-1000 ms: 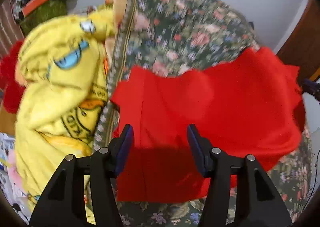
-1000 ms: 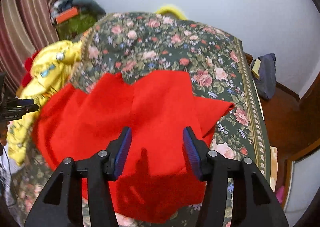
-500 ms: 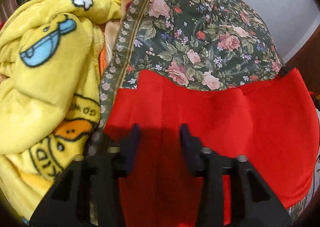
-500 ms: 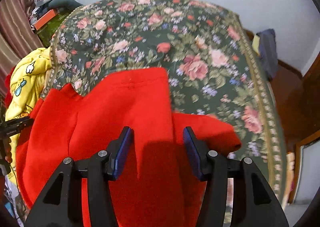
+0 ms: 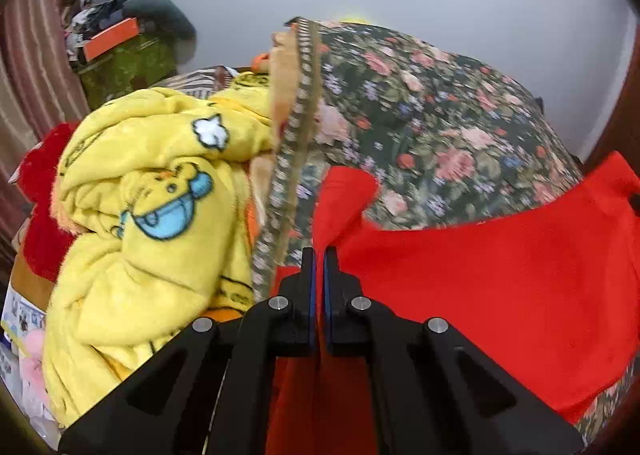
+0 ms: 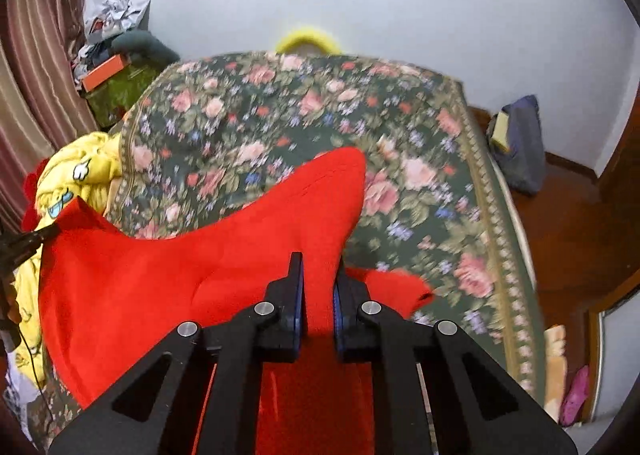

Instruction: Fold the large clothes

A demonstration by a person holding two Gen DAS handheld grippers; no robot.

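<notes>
A large red garment [image 5: 480, 287] lies across the flower-patterned bedcover [image 5: 440, 115]. My left gripper [image 5: 319, 251] is shut on the garment's left corner, and a flap of red cloth stands up beyond its fingertips. In the right wrist view the same red garment [image 6: 180, 275] rises in a peak from the bedcover [image 6: 260, 115]. My right gripper [image 6: 318, 259] is closing its jaws there, and the pads pinch a fold of the cloth. The left gripper [image 6: 40, 237] also shows at that view's left edge, holding the far corner.
A bunched yellow cartoon blanket [image 5: 140, 215] lies left of the bed, with something red and plush [image 5: 40, 215] beside it. Boxes and clutter [image 5: 116, 39] stand by the curtain. On the wooden floor to the right lies a dark blue bag [image 6: 520, 143].
Both grippers went from open over the flat red garment to closed on it. The cloth now lifts off the bedcover at both grips, and both views have tilted up towards the wall.
</notes>
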